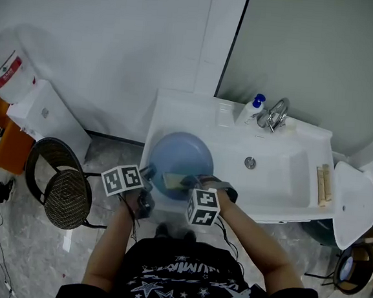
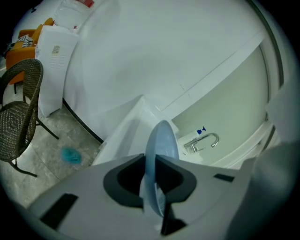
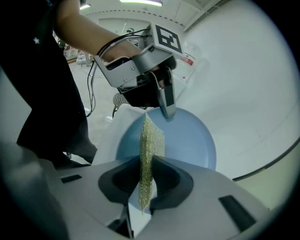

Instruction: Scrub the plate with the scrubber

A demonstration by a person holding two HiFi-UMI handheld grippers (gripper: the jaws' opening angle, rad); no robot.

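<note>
While the left gripper [image 2: 154, 183] has its jaws clenched on the rim of the plate [image 2: 162, 140], the right gripper [image 3: 146, 183] grasps the scrubber [image 3: 151, 138] edge-on, its free end close over the blue face — whether it touches I cannot tell. The plate sits over the left end of the sink [image 1: 281, 179]. The scrubbing step looks to be in hand; next the scrubber should press flat and sweep across — the left grip holding firm.

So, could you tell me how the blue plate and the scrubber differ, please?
The blue plate is round, smooth and large; the scrubber is a small, yellowish, coarse-textured rectangle. The left gripper holds the plate by its rim; the right gripper holds the scrubber. Both sit edge-on between closed jaws.
</note>
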